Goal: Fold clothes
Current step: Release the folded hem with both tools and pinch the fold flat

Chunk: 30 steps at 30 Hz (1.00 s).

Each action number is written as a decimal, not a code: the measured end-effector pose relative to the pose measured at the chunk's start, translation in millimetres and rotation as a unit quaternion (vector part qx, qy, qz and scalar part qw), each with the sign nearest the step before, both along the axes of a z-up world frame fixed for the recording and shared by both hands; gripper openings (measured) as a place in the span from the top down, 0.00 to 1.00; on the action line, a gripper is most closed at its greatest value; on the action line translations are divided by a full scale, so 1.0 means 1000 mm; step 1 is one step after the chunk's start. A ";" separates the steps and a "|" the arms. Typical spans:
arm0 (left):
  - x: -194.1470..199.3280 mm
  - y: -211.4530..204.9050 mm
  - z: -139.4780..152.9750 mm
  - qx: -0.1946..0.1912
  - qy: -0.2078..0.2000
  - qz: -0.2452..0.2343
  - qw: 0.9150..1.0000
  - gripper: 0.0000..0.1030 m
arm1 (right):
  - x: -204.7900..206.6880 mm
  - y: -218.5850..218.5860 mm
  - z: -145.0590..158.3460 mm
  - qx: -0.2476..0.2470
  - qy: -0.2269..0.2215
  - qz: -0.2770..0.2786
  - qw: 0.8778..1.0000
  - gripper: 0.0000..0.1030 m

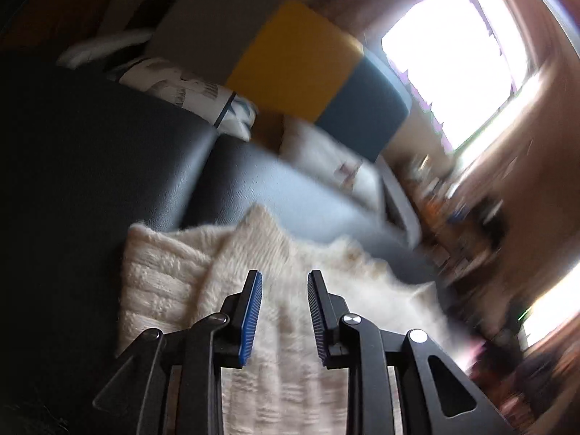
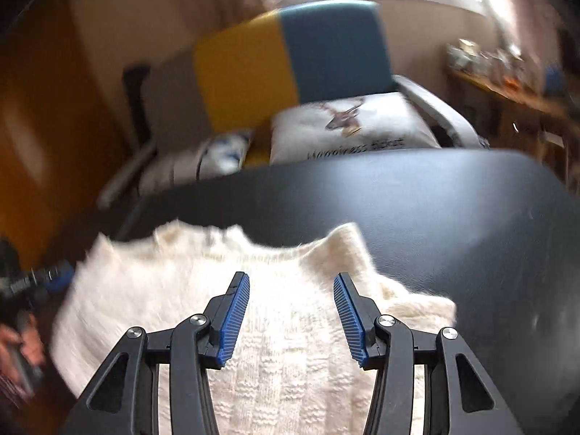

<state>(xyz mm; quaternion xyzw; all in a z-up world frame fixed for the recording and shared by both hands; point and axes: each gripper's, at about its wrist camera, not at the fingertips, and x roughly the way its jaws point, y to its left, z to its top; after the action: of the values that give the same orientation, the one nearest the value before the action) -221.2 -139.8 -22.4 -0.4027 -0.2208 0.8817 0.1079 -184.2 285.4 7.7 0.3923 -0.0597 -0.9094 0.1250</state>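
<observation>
A cream knitted sweater (image 1: 174,282) lies on a black padded surface (image 1: 90,166), partly folded over itself. In the left wrist view my left gripper (image 1: 284,279) hovers over the sweater, jaws apart, nothing between its blue pads (image 1: 252,322). The right wrist view shows the same sweater (image 2: 290,362) spread on the black surface (image 2: 453,217). My right gripper (image 2: 291,281) stands open above the knit, fingers wide, nothing held. At the left edge of that view the other gripper (image 2: 43,279) and a hand (image 2: 21,344) appear, blurred.
Behind the black surface stands a chair with a grey, yellow and teal back (image 2: 275,65) holding printed white cushions (image 2: 355,127). A bright window (image 1: 453,61) and a cluttered wooden shelf (image 2: 507,79) lie to the right. Both views are motion-blurred.
</observation>
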 end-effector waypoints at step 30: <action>-0.054 0.040 0.012 -0.191 0.031 0.029 0.981 0.96 | -0.049 -0.005 -0.029 -0.002 -0.034 -0.092 0.995 0.94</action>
<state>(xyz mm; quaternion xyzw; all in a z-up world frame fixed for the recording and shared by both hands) -275.0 -99.6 -10.9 -0.3816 -0.0564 0.9226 0.0100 -232.7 280.4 -21.7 0.4158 -0.1014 -0.9030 0.0391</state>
